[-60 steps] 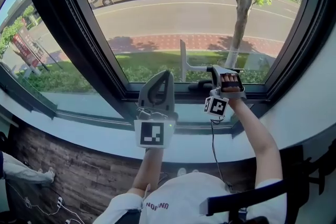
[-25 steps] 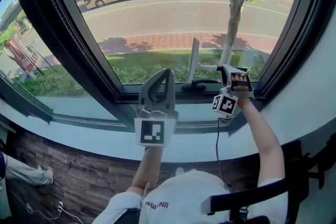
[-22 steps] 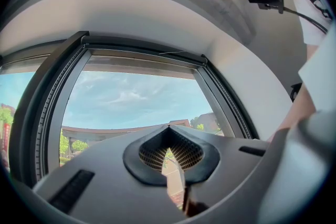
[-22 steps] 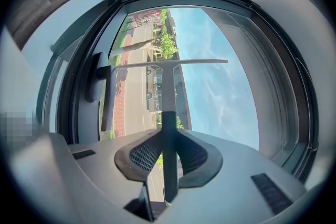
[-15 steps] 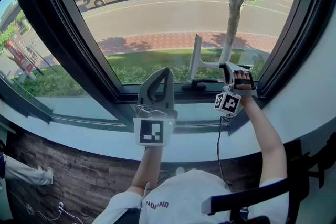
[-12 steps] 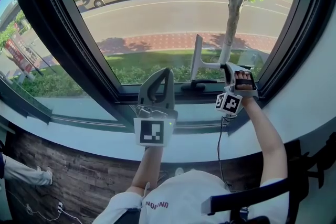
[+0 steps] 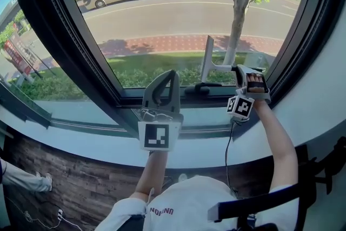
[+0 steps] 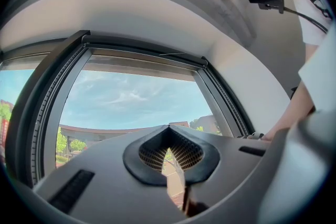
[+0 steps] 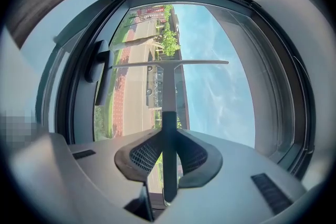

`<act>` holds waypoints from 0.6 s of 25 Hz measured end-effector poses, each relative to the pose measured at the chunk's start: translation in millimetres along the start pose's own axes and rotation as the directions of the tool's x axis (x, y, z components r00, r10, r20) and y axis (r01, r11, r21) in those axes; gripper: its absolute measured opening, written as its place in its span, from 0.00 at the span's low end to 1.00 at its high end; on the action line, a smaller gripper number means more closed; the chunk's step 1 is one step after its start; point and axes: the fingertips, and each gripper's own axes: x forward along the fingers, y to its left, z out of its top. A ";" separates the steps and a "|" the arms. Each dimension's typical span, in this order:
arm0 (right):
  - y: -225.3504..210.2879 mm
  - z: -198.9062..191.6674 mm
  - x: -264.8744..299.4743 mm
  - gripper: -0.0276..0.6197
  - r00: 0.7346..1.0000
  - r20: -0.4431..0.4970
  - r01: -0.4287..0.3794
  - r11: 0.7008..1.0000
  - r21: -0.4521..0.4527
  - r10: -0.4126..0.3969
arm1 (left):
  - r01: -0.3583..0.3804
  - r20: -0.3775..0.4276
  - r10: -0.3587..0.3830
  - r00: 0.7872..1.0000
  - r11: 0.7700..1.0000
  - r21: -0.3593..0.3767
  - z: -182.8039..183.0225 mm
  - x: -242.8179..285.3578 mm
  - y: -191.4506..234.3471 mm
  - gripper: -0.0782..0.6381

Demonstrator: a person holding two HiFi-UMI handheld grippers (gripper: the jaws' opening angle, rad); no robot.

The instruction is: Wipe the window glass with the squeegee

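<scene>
While right tongs (image 9: 167, 159) clamp squeegee (image 9: 169, 86) handle, blade lies ahead, crosswise.

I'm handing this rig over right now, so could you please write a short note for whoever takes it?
Left gripper: shut, empty, held up before the lower frame.
Right gripper: shut on the squeegee handle.
Its blade stands upright at the window glass, low right part.
Done: cannot tell, the glass shows no marks.
Left: treat the whole pane as still to wipe.

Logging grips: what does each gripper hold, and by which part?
The right gripper clamps the squeegee by its handle; the left gripper holds nothing.
</scene>
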 end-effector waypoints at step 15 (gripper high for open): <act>-4.8 -33.4 -4.9 0.18 0.999 -0.050 0.007 1.000 -0.028 -0.009 | 0.015 0.005 -0.015 1.000 1.000 0.003 0.8 2.4 -4.5 0.10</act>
